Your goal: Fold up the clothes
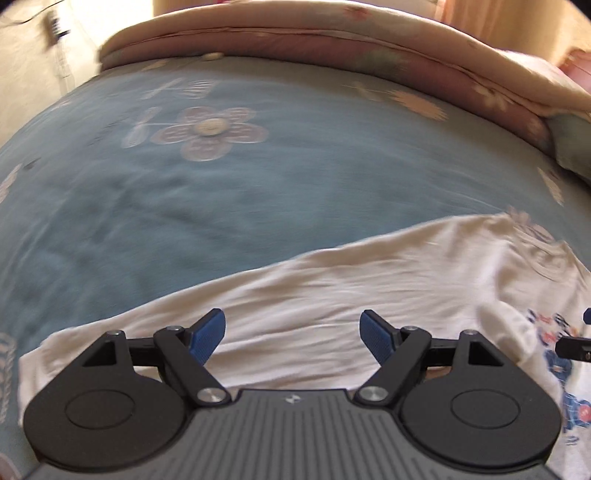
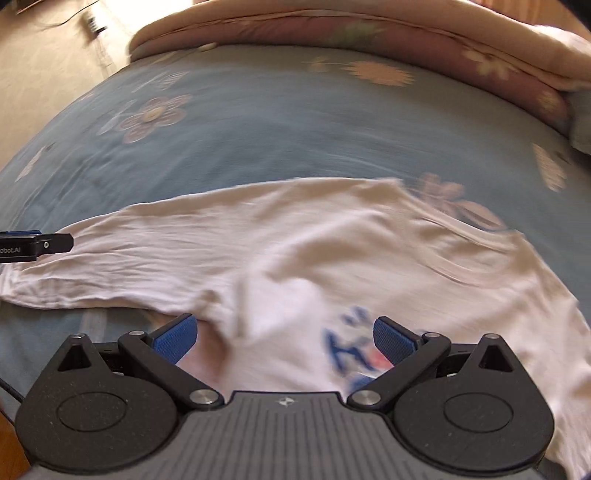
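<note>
A white T-shirt [image 2: 332,243] with a blue and red print [image 2: 354,350] lies spread on the blue flowered bedsheet [image 2: 258,129]. In the left wrist view the shirt [image 1: 332,295] fills the lower right over the sheet [image 1: 184,203], with its print [image 1: 557,354] at the right edge. My left gripper [image 1: 293,338] is open and empty just above the shirt's plain part. My right gripper [image 2: 284,339] is open and empty above the printed part. The left gripper's tip [image 2: 37,243] shows at the left edge of the right wrist view, over the shirt's sleeve end.
A folded pink and cream flowered quilt [image 1: 332,48] lies along the far side of the bed, also in the right wrist view [image 2: 369,29]. Tan floor [image 1: 29,74] with a small dark object [image 1: 55,24] lies beyond the bed's left edge.
</note>
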A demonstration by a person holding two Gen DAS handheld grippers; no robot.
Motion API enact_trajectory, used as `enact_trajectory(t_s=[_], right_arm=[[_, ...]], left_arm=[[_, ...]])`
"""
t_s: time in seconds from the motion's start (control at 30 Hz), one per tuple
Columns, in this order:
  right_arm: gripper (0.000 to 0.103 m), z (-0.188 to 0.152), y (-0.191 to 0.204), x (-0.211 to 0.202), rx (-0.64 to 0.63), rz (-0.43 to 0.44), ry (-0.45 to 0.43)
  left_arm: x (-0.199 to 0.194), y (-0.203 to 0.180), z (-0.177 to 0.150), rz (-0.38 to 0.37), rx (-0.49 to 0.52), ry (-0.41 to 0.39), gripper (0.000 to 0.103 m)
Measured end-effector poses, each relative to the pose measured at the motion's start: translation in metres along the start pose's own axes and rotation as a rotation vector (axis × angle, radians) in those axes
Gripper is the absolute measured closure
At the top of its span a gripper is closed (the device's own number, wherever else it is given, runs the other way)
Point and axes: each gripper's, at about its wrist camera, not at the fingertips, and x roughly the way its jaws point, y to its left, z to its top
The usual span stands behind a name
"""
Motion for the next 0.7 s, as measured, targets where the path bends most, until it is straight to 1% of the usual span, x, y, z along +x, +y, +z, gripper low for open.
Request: enact_trajectory(t_s=[0.13,0.23,0.33,0.4,0.5,0.57,0.63,0.7], right_arm=[[0.000,-0.029,-0.055,-0.020,0.095,-0.078,-0.012],[0.000,-0.054,-0.090,-0.032,0.164,-0.120,-0.005],[0.000,-0.079,-0.111,-0.041,0.192,-0.149,-0.002],[0.000,-0.094,-0.122,-0.046,0.204,-0.166,0.000],[0.000,-0.112,-0.132,-0.049,0.225,-0.193,0.008],[0.000,-0.121,-0.138,-0.051,0.262,-0.202,0.013],[0.000,-0.126,-0.142,-0.053,0.300,-0.199,0.007],[0.000,-0.130,-0.145,-0.053,0.323,-0.201,0.006]], left_arm=[[0.011,-0.061,0.016,-0.095,0.097,0.013,0.023],[0.021,-0.106,0.032,-0.200,0.144,0.039,0.023],[0.038,-0.150,0.049,-0.307,0.163,0.080,0.023],[0.050,-0.176,0.057,-0.350,0.186,0.094,0.023],[0.070,-0.206,0.063,-0.357,0.245,0.118,0.023],[0.085,-0.217,0.064,-0.358,0.250,0.135,0.023],[0.103,-0.219,0.065,-0.348,0.220,0.166,0.023],[0.122,-0.213,0.069,-0.335,0.159,0.212,0.023]])
